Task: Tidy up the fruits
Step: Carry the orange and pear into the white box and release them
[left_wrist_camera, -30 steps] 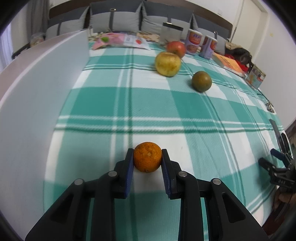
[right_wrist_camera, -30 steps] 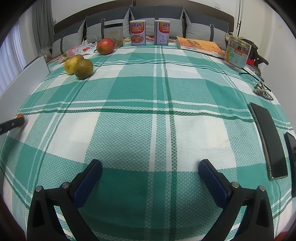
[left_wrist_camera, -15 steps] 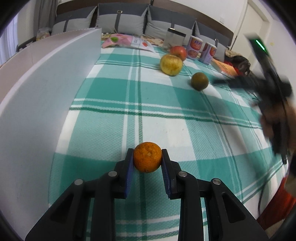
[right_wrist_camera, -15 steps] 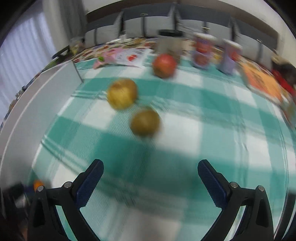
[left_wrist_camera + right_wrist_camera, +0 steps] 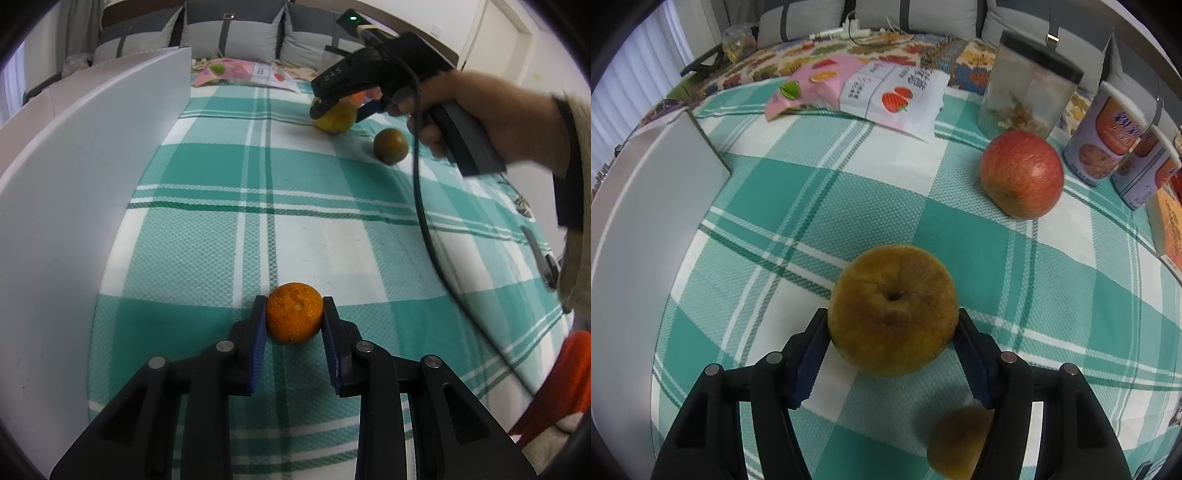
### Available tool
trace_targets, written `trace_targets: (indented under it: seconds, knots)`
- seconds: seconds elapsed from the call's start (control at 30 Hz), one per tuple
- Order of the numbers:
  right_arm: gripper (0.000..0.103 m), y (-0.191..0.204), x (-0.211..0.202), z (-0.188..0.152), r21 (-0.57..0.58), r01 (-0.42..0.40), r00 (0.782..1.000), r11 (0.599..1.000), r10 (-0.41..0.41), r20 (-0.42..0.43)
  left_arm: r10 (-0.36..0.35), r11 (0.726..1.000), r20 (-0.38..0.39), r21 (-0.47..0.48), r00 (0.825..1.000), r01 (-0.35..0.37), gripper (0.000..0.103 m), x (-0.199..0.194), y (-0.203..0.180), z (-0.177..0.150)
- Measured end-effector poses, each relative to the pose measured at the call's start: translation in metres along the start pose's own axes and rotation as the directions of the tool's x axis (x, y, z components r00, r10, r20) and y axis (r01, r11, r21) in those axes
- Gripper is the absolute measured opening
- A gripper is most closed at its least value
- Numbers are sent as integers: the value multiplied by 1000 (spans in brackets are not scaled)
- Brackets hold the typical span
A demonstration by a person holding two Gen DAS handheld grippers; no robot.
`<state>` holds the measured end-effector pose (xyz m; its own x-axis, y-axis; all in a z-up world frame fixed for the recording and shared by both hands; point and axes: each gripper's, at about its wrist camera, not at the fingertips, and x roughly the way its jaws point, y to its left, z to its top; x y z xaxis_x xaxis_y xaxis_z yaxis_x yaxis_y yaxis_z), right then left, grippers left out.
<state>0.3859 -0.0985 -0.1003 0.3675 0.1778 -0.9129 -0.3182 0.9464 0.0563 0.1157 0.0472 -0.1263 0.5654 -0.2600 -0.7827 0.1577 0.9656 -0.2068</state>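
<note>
My left hand-held gripper [image 5: 294, 318] pinches a small orange [image 5: 294, 313] between its blue pads, held just over the green-and-white checked cloth [image 5: 229, 192] that covers the worktop. A white board [image 5: 74, 192] stands along the cloth's edge from 9 to 11 o'clock in that view.

My right hand-held gripper [image 5: 893, 332] has its fingers on either side of a yellow-brown pear [image 5: 893, 310], the pads touching the pear's flanks; the pear sits stem-dimple up on the cloth. In the left wrist view that same gripper [image 5: 341, 107] shows at 1 o'clock, gripped by my right hand [image 5: 476, 114], fingers around the pear [image 5: 334, 118].

A dark green-brown round fruit [image 5: 390, 146] lies just beside the pear, at 5 o'clock under the right gripper's finger in the right wrist view, and blurred there. A red apple [image 5: 1021, 173] rests at 1 o'clock from the pear, well apart from it. Behind the apple stands a clear jar with a black lid [image 5: 1030, 92], two printed cans [image 5: 1108, 144] at 2 o'clock, and snack packets [image 5: 871, 92] at 12 o'clock.
</note>
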Motion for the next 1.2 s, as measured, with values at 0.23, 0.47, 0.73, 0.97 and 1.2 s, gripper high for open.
trace_targets:
  seconds: [0.23,0.47,0.73,0.97,1.2]
  knots:
    - [65,24,-65,-66,-49,-217,976,975,218,20,-128,986,74,-102,989,135,28,-57,0,18]
    - [65,103,-115,-76,-138,-381,920,914,390,39,-165,937,241,-263,956,229,28,-161,56,61]
    - [65,240,-113,-20,-343,-391,901,854,432,48,131,918,190,-393,973,-47,28,-167,175,116]
    - [65,299,-60,-19,-463,-263,959,846,282,-30,199,857,-68,-471,978,-208,29,-81,242,115]
    - [67,294,-49,-20,-454,-203,970,868,242,29,227,815,-97,-526,969,-244,66,-74,252,97]
